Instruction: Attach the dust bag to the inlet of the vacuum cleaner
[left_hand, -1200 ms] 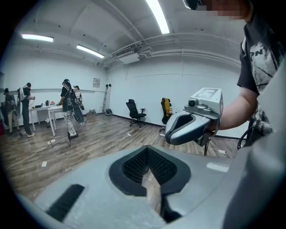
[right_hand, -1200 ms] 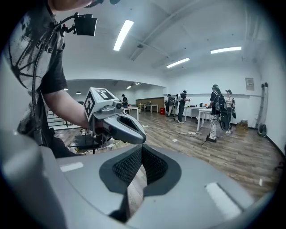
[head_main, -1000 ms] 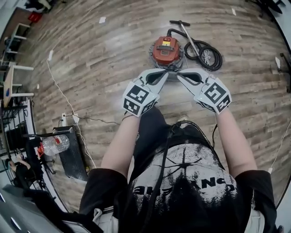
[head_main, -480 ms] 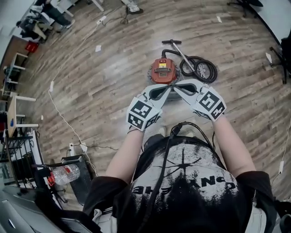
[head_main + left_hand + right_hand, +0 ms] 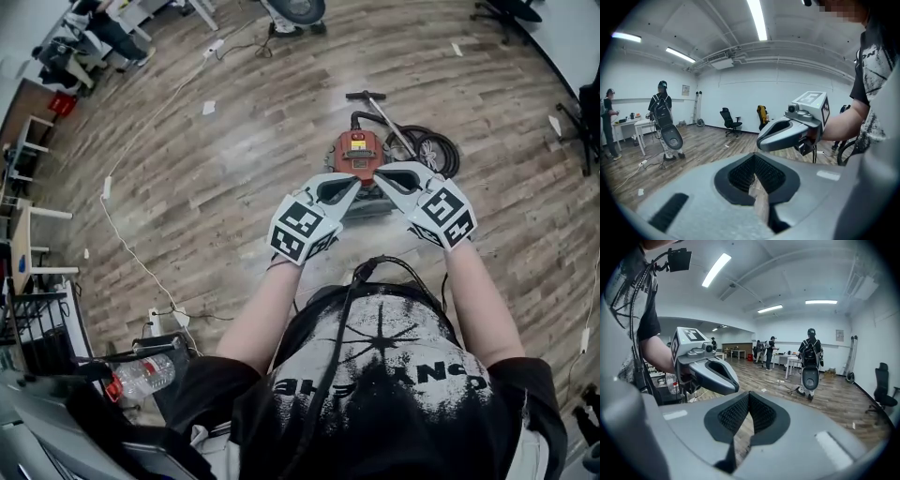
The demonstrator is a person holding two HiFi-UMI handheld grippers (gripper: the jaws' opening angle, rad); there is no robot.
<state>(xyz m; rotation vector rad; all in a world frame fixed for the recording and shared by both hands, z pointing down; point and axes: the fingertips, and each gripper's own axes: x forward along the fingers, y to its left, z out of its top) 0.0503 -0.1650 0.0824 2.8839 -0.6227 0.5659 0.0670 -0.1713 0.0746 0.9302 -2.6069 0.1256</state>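
Note:
A red canister vacuum cleaner (image 5: 361,150) stands on the wood floor ahead of me. Its black hose coil (image 5: 429,150) and wand (image 5: 375,105) lie to its right. I see no dust bag in any view. My left gripper (image 5: 354,183) and right gripper (image 5: 379,177) are held up side by side, tips almost meeting in front of the vacuum. Both are shut with nothing between the jaws. The left gripper view shows its own shut jaws (image 5: 757,183) and the right gripper (image 5: 787,133) beside them. The right gripper view shows its own jaws (image 5: 739,423) and the left gripper (image 5: 710,373).
A water bottle (image 5: 145,375) and a dark stand sit at my lower left, with a power strip (image 5: 157,319) and a cable (image 5: 122,234) across the floor. Tables stand at the far left. Other people (image 5: 810,363) and an office chair (image 5: 729,121) are across the room.
Both grippers have moved forward and slightly up together, tips kept close and jaws shut. The head view has shifted, so the vacuum now sits just beyond the tips.

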